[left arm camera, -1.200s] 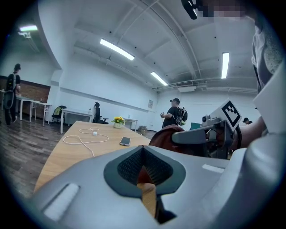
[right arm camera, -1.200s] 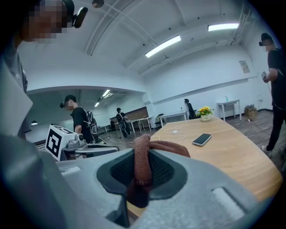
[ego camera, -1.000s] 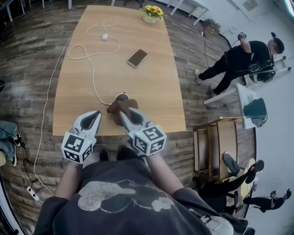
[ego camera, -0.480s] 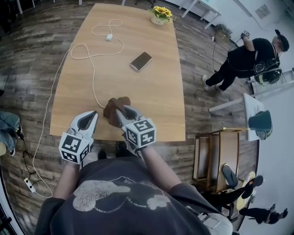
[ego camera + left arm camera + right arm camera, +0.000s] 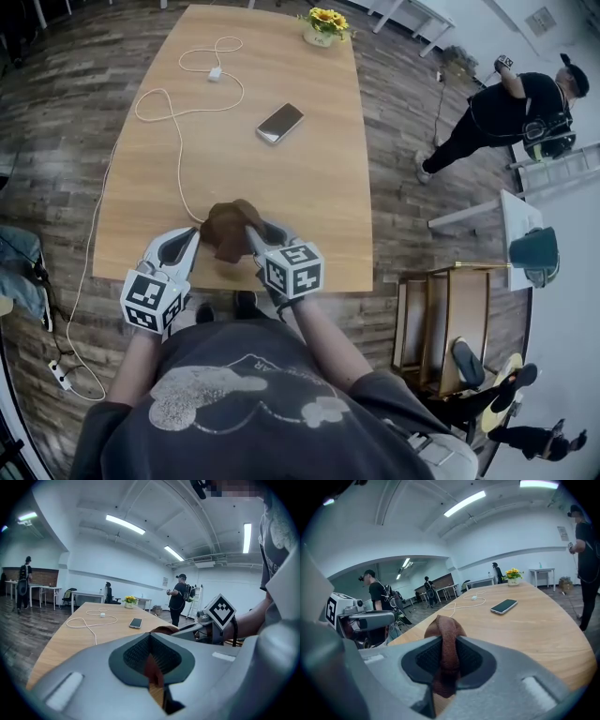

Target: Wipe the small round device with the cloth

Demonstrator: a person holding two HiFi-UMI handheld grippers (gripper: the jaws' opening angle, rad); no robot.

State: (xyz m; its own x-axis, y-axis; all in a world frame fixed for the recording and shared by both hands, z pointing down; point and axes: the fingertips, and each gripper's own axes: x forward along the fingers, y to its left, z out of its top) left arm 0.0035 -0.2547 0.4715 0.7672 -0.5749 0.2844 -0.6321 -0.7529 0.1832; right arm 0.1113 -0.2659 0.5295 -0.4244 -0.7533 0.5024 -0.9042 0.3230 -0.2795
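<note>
A brown cloth (image 5: 228, 230) is bunched near the front edge of the wooden table (image 5: 309, 216). My right gripper (image 5: 255, 234) is shut on it, and a fold of cloth (image 5: 445, 634) stands up between the jaws in the right gripper view. The small round device is hidden; the white cable (image 5: 159, 103) runs in under the cloth's left side. My left gripper (image 5: 183, 242) sits just left of the cloth, jaws closed to a thin slit. In the left gripper view the cloth (image 5: 164, 630) shows beyond the left gripper (image 5: 151, 660).
A phone (image 5: 279, 122) lies mid-table, a white charger plug (image 5: 215, 75) and a pot of yellow flowers (image 5: 323, 23) at the far end. A person (image 5: 511, 112) stands to the right. A wooden rack (image 5: 450, 309) stands right of the table and a power strip (image 5: 61, 373) lies on the floor.
The right gripper has dragged the cloth back toward the table's front edge and toward the left gripper. The round device, seen just beyond the cloth a second ago, is now covered.
</note>
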